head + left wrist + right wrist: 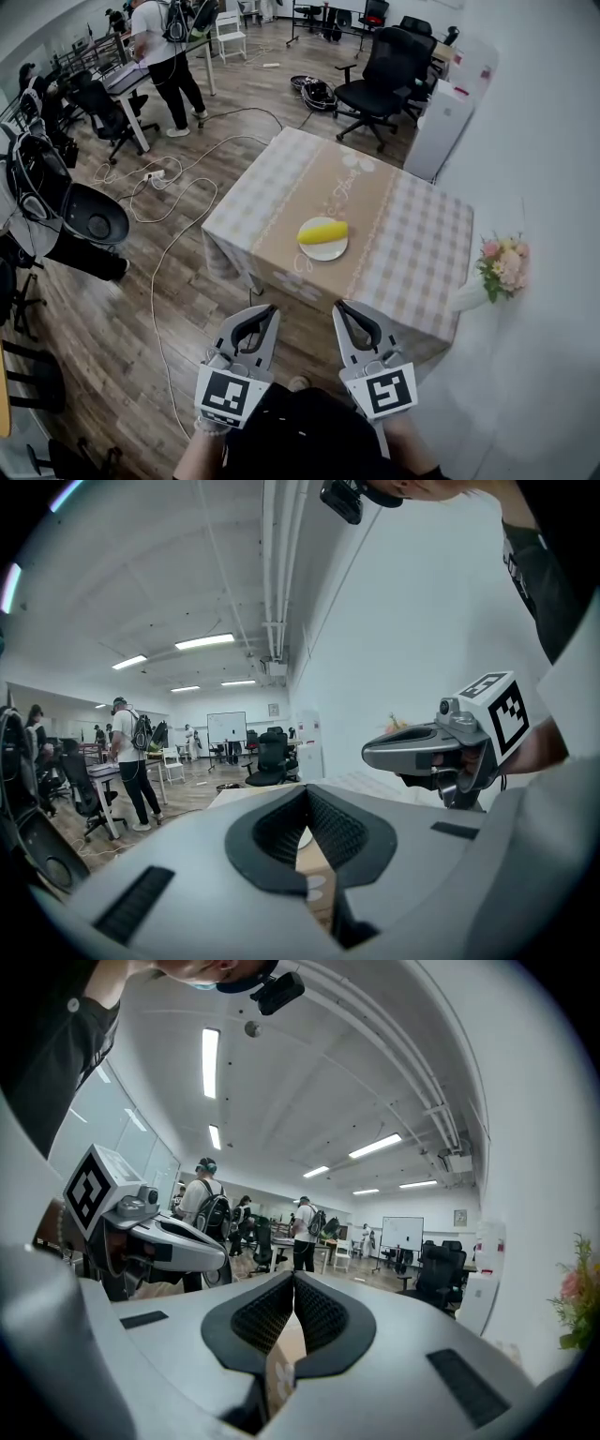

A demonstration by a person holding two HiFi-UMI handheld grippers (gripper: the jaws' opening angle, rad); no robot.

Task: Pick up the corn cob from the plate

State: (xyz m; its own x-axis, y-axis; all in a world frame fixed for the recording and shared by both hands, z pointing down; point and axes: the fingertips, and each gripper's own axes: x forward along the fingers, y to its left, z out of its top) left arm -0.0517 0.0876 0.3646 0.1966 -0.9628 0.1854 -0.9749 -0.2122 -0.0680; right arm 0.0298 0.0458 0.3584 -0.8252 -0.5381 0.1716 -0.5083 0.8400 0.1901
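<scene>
A yellow corn cob lies across a small white plate in the middle of a table with a beige and checked cloth. Both grippers hang short of the table's near edge, side by side, pointing toward the plate. My left gripper is shut with nothing in it, and so is my right gripper. In the left gripper view the jaws meet, with the right gripper beside them. In the right gripper view the jaws meet, with the left gripper alongside.
A white vase of pink flowers stands at the table's right edge by the white wall. Black office chairs and a white cabinet stand beyond the table. Cables trail over the wooden floor at left, where a person stands by desks.
</scene>
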